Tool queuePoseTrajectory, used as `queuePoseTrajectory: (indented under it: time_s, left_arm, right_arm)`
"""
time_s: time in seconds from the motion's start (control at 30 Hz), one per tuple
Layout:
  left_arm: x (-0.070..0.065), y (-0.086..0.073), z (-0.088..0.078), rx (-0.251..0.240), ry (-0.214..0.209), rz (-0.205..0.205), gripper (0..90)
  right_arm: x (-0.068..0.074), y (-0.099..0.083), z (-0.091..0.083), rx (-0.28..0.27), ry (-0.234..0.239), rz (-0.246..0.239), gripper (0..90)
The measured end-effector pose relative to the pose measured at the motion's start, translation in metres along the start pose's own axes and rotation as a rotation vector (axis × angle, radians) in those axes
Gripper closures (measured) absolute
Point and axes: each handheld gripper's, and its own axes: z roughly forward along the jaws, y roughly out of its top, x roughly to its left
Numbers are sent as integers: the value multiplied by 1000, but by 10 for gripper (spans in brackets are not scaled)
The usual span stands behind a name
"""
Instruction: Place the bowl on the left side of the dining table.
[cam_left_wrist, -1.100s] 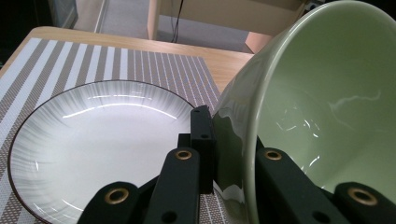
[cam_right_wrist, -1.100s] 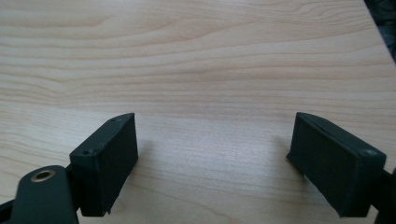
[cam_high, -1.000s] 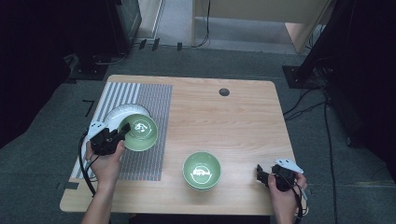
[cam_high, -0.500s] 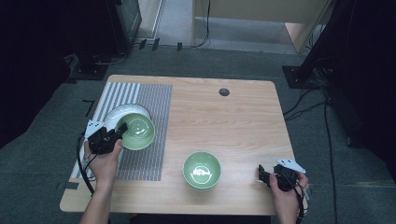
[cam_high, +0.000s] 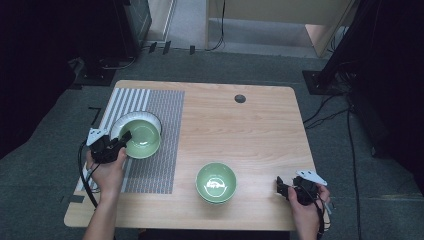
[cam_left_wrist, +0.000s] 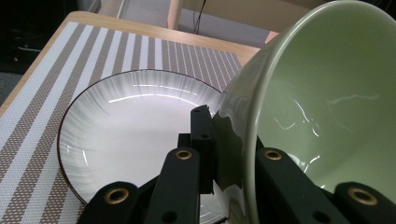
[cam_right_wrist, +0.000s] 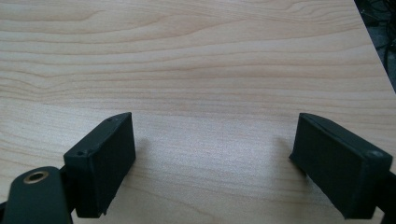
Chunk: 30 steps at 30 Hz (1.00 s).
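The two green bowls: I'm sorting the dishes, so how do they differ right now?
The held bowl is tilted, its rim clamped in the left gripper, over the white plate on the striped mat. The free bowl sits upright on bare wood, untouched. Both are glossy pale green.

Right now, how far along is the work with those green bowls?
One green bowl already stands on the bare table. The left gripper pinches the rim of the other bowl, tilted over the white plate. Setting it down seems left. The right gripper waits open.
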Motion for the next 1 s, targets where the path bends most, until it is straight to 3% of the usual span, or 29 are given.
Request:
queuePoseTrajectory:
  time_s: [0.13, 0.33, 0.57, 1.0]
  left_arm:
    - [4, 1, 2, 0, 2, -18, 837]
    - [7, 2, 5, 0, 16, -36, 837]
    - [9, 6, 10, -3, 14, -64, 837]
    - [17, 8, 25, 28, 31, -69, 837]
  right_arm:
    - [0, 0, 1, 2, -2, 0, 107]
    - [-2, -1, 0, 26, 37, -34, 27]
    - [0, -1, 1, 26, 19, -20, 21]
    - [0, -1, 1, 26, 16, -17, 21]
